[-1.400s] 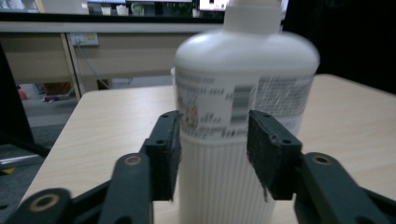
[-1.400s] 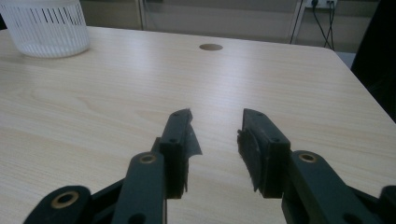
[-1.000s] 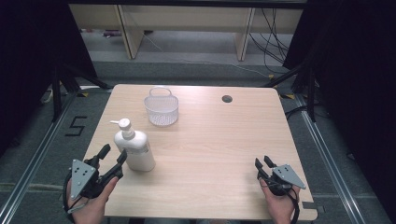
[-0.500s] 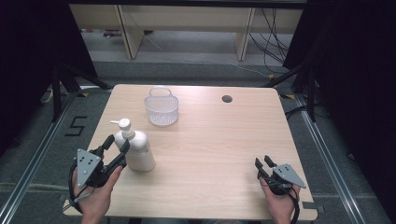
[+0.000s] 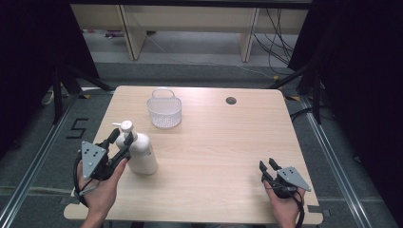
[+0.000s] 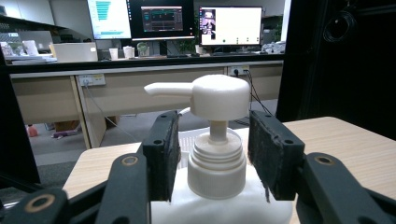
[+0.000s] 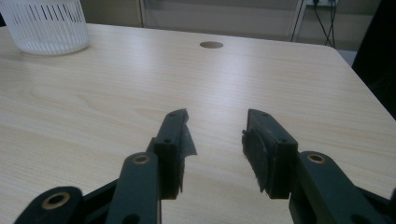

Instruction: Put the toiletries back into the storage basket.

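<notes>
Now, pump bottle (image 6: pixel 217 154) neck between left hand-held gripper (image 6: pixel 214 156) jaws

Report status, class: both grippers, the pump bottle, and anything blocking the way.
Left gripper closing round pump bottle neck, fingers not yet touching. Right gripper open, empty. Basket stands beyond, clear of the work.

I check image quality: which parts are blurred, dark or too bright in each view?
High view: soft overall, black curtains at both sides, the table evenly lit. Left gripper view: the pump bottle is close and soft, its white body nearly washed out. Right gripper view: the jaws are blurred, pale glare lies across the wood, the white basket is sharper.
</notes>
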`<state>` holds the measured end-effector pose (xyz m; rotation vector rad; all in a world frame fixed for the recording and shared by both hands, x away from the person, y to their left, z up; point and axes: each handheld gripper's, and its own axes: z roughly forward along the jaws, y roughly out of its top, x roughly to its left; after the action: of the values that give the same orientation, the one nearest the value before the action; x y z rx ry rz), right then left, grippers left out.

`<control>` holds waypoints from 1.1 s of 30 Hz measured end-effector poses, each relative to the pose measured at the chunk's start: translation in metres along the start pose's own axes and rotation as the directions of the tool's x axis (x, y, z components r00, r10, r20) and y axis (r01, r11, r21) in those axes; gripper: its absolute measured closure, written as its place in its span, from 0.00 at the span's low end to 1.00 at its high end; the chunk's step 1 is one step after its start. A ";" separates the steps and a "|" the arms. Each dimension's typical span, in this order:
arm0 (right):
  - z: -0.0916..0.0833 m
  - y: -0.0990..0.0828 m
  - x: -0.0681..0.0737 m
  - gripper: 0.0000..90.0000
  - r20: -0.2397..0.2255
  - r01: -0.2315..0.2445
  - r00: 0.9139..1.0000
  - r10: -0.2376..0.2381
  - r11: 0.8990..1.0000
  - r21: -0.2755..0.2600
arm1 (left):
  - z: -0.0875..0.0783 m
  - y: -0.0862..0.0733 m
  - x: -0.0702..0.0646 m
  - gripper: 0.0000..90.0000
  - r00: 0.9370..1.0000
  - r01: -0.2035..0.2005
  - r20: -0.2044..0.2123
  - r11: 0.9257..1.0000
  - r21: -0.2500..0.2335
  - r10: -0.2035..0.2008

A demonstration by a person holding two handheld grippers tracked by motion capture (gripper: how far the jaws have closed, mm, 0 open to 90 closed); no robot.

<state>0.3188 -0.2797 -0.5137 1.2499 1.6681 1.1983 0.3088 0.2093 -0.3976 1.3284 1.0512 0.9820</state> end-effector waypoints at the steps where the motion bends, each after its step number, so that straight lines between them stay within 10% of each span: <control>1: 0.000 0.000 0.000 0.66 0.000 0.000 1.000 0.000 1.000 0.000 | 0.000 0.000 0.000 0.60 1.000 0.000 0.000 1.000 0.000 0.000; 33: 0.001 0.000 0.002 0.65 -0.020 -0.015 1.000 0.015 1.000 0.005 | 0.013 0.006 -0.003 0.62 1.000 -0.001 -0.002 1.000 0.005 0.001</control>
<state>0.3189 -0.2776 -0.5141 1.2591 1.6799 1.2197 0.3210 0.2032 -0.3923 1.3325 1.0557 0.9825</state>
